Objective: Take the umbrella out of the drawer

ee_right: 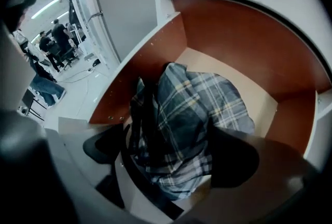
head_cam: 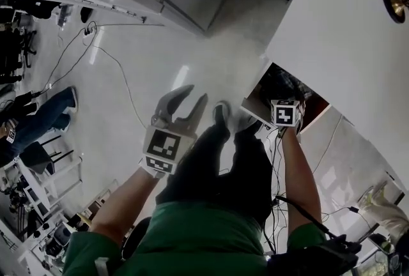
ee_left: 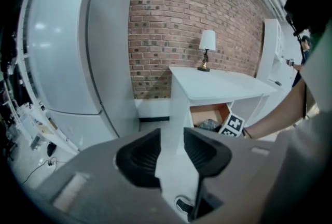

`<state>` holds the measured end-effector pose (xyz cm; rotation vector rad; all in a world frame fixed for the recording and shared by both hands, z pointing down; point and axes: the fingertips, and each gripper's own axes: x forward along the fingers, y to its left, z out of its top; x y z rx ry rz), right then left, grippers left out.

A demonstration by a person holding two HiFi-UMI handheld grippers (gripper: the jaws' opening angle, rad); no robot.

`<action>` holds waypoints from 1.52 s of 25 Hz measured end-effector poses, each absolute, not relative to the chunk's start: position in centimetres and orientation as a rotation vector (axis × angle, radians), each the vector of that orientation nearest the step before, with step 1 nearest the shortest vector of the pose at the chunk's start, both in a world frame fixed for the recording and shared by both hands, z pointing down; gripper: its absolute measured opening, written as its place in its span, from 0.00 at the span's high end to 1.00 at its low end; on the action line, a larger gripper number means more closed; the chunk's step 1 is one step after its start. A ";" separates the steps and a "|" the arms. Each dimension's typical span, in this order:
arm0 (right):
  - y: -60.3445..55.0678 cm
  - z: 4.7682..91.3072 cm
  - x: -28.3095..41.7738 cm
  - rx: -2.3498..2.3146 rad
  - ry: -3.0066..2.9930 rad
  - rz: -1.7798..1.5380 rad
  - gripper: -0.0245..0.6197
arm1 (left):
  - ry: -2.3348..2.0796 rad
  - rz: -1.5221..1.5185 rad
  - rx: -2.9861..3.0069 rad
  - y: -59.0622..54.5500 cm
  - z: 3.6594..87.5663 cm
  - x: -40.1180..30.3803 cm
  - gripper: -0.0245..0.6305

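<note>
A folded plaid umbrella lies in the open, brown-lined drawer of a white desk. My right gripper points steeply down into the drawer with its jaws spread wide. The umbrella's near end lies between them, and no pad visibly presses on it. In the head view only this gripper's marker cube shows at the drawer's edge. My left gripper hangs open over the floor, left of the drawer, with nothing between its fingers. From the left gripper view the drawer and umbrella appear under the desk top.
A small lamp stands on the desk against a brick wall. A tall white cabinet stands to the left. Cables run across the pale floor, and other people and chairs are at the far left.
</note>
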<state>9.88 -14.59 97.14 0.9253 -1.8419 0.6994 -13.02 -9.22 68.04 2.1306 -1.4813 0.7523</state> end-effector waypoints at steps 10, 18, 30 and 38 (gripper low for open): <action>-17.0 101.9 8.7 0.891 -1.755 0.735 0.19 | -1.485 0.789 2.100 -10.4 71.6 -14.4 0.75; -17.5 102.4 10.4 0.917 -1.660 0.565 0.59 | -1.500 0.818 2.080 -10.7 71.7 -15.4 0.77; -15.4 95.2 11.3 0.865 -1.776 0.572 0.73 | -1.494 0.753 2.102 -12.1 67.1 -15.1 0.78; -12.4 86.2 11.2 0.826 -1.839 0.497 0.73 | -1.515 0.694 2.155 -14.3 61.3 -14.6 0.78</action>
